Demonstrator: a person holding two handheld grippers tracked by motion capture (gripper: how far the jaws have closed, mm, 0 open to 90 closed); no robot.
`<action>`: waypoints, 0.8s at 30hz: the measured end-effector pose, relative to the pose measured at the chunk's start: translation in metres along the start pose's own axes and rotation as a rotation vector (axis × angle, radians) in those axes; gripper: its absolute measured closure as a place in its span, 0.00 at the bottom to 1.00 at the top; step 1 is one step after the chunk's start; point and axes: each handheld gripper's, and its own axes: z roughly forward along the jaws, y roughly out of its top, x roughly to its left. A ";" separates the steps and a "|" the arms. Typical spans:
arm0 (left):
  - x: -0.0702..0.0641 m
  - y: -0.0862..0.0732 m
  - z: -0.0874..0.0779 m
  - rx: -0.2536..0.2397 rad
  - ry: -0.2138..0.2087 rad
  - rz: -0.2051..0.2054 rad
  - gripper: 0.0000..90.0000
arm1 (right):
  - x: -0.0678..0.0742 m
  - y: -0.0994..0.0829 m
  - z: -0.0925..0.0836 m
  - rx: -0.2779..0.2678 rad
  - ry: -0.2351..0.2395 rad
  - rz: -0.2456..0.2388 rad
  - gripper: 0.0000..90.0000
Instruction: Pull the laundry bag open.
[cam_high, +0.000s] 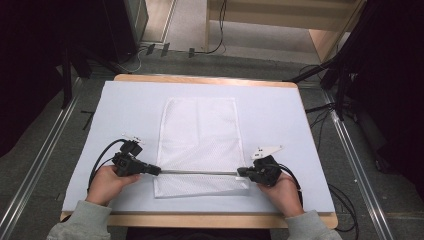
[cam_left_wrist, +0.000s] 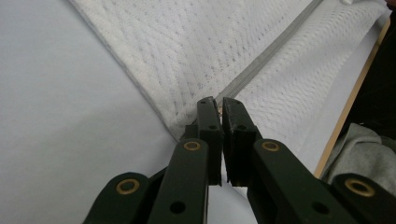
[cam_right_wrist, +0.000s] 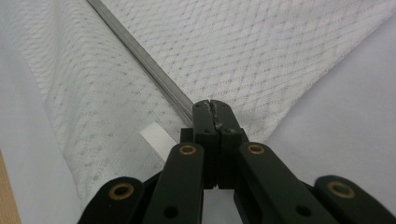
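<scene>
A white mesh bag (cam_high: 200, 130) lies flat in the middle of the table, with a grey zipper (cam_high: 200, 172) running across it near its front end. My left gripper (cam_high: 156, 170) is at the zipper's left end, its jaws pressed on the bag's edge (cam_left_wrist: 219, 103). My right gripper (cam_high: 240, 172) is at the zipper's right end and is shut on that edge (cam_right_wrist: 212, 108). In the left gripper view the zipper (cam_left_wrist: 266, 58) runs away to the upper right. In the right gripper view the zipper (cam_right_wrist: 140, 53) runs to the upper left, and a small white tab (cam_right_wrist: 156, 137) sticks out beside the jaws.
A pale sheet (cam_high: 280, 115) covers the table, and its wooden front edge (cam_high: 200, 219) lies close to my hands. Grey sleeves (cam_high: 80, 222) come in from the bottom. Metal rails (cam_high: 350, 155), cables and dark stands lie on the floor around the table.
</scene>
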 end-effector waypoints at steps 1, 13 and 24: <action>0.001 -0.001 -0.002 -0.003 0.001 -0.008 0.98 | 0.000 0.000 0.000 0.000 0.000 -0.002 1.00; 0.007 -0.011 -0.009 -0.032 0.023 -0.042 0.98 | -0.003 0.002 0.000 0.010 0.018 -0.007 1.00; 0.009 -0.010 -0.011 -0.046 0.022 -0.047 0.98 | 0.000 0.006 0.001 0.029 0.013 0.012 1.00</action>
